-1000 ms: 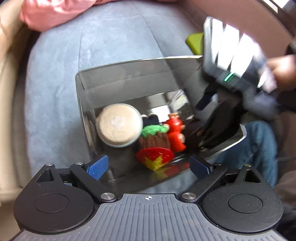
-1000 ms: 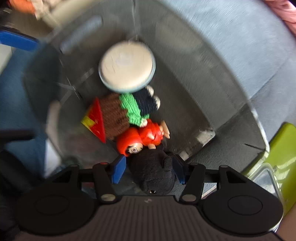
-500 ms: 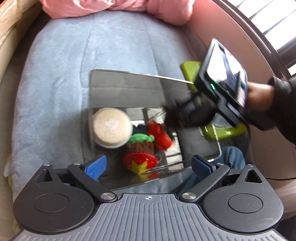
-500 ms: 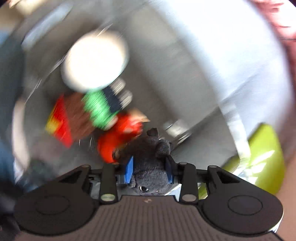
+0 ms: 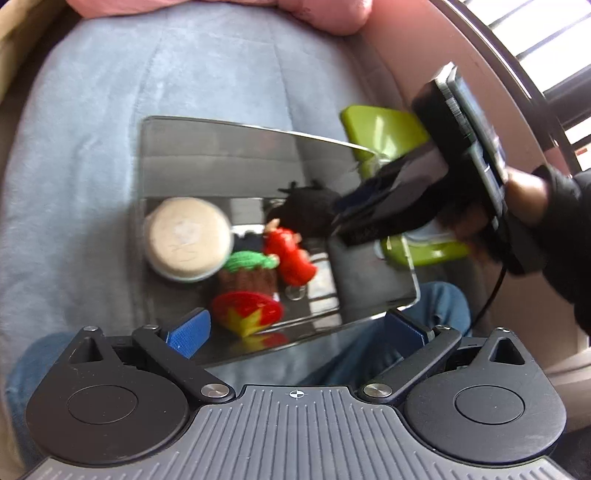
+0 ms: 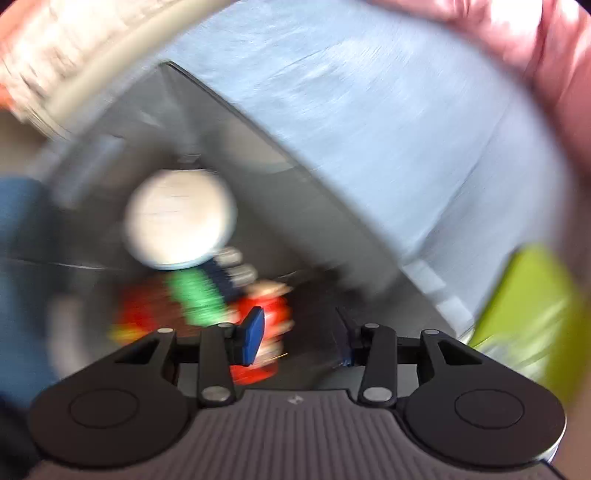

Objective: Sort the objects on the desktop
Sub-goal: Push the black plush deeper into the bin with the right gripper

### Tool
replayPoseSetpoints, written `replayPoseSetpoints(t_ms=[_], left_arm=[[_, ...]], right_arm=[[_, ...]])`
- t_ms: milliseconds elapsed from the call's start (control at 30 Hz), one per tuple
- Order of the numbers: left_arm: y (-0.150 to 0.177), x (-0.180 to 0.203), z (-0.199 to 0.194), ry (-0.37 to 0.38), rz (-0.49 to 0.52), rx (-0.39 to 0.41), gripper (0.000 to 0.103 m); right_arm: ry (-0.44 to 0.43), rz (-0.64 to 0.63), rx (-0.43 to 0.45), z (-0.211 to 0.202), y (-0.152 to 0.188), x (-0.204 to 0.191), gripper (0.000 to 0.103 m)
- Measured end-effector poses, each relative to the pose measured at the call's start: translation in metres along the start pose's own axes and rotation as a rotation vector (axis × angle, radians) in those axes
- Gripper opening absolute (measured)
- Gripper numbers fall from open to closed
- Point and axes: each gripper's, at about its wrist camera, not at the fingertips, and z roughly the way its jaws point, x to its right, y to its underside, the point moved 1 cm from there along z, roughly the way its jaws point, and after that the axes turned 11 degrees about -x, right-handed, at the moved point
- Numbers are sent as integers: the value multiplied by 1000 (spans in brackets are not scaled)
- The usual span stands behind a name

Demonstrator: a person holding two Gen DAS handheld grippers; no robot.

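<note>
A clear box [image 5: 236, 162] sits on a blue cushion. It holds a round beige tin [image 5: 186, 238], a knitted brown and green toy [image 5: 249, 273] with a red star cap [image 5: 247, 312], and a red doll [image 5: 291, 249]. A black plush [image 5: 308, 208] shows in the left wrist view at the tips of my right gripper [image 5: 343, 218], above the box's right side. In the blurred right wrist view my right gripper [image 6: 299, 328] stands open with nothing between its fingers. My left gripper [image 5: 295, 328] is open and empty at the box's near edge.
A lime green lidded container [image 5: 388, 133] lies right of the box and shows in the right wrist view [image 6: 528, 306]. A pink cloth [image 5: 321, 14] lies at the cushion's far end. Blue jeans [image 5: 436, 306] are below the box.
My right gripper, shut on the black plush half a second ago, now stands open with no plush between its fingers in its own view. It has risen over the box. The left gripper pulled back slightly.
</note>
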Motion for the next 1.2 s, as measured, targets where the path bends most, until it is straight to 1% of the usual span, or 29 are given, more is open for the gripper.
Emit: replayPoseSetpoints(t_ms=[33, 133, 233, 267, 300, 333, 367, 400, 500, 533, 567, 633, 700, 733, 767, 800, 833, 867, 900, 933, 967, 1033, 1067, 1100, 1167, 1200], left_arm=[[-1, 5, 1, -1, 17, -3, 102], [5, 13, -2, -13, 48, -7, 102], [10, 9, -9, -30, 27, 0, 103], [10, 5, -11, -29, 10, 3, 103], [10, 2, -12, -24, -5, 4, 103], [11, -1, -13, -18, -18, 5, 103], [10, -3, -13, -12, -26, 5, 103], [10, -4, -13, -6, -31, 4, 103], [6, -5, -9, 10, -34, 2, 103], [5, -5, -8, 16, -33, -1, 103], [3, -5, -6, 21, -33, -3, 103], [1, -3, -2, 25, -34, -14, 103], [3, -2, -2, 16, -27, -16, 103], [4, -1, -3, 11, -22, -17, 103], [5, -3, -5, 13, -27, -13, 103], [6, -5, -7, 20, -36, -7, 103], [5, -8, -9, 28, -49, -1, 103], [4, -11, -11, 38, -64, 5, 103], [3, -13, -12, 39, -75, 10, 103], [3, -14, -13, 35, -77, 12, 103], [4, -14, -13, 30, -77, 13, 103], [6, -15, -14, 23, -77, 13, 103], [7, -15, -15, 23, -77, 12, 103], [8, -16, -15, 21, -79, 10, 103], [10, -18, -15, 16, -85, 8, 103], [11, -19, -15, 17, -87, 7, 103]], right_arm=[[-20, 10, -26, 6, 3, 0, 42], [57, -13, -50, 38, 4, -7, 42], [37, 23, -65, 65, -7, -9, 42], [44, 36, -66, 74, -10, -9, 48], [42, 44, -64, 76, -11, -9, 52], [38, 50, -62, 77, -12, -9, 53], [34, 57, -60, 77, -13, -9, 49], [31, 50, -60, 72, -10, -8, 42], [8, 45, -127, 64, 6, -3, 37], [3, 54, -148, 62, 12, 1, 12], [-1, 62, -166, 59, 19, 4, 14], [14, 51, -182, 58, 31, 6, 15], [19, 69, -182, 56, 37, 11, 25], [-2, 95, -158, 50, 36, 12, 29], [-29, 125, -127, 44, 35, 12, 36], [-56, 155, -96, 37, 33, 13, 38], [-116, 183, -47, 27, 32, 14, 41], [-186, 210, 7, 15, 31, 16, 48], [-252, 230, 33, 9, 29, 16, 53], [-304, 252, 24, 11, 25, 13, 60], [-354, 275, 8, 14, 20, 10, 62], [-388, 321, -56, 36, 11, 1, 61], [-390, 344, -81, 45, 7, -3, 58], [-388, 374, -101, 55, 3, -5, 58], [-426, 457, -124, 73, -2, -3, 65], [-449, 478, -128, 75, -1, 0, 64]])
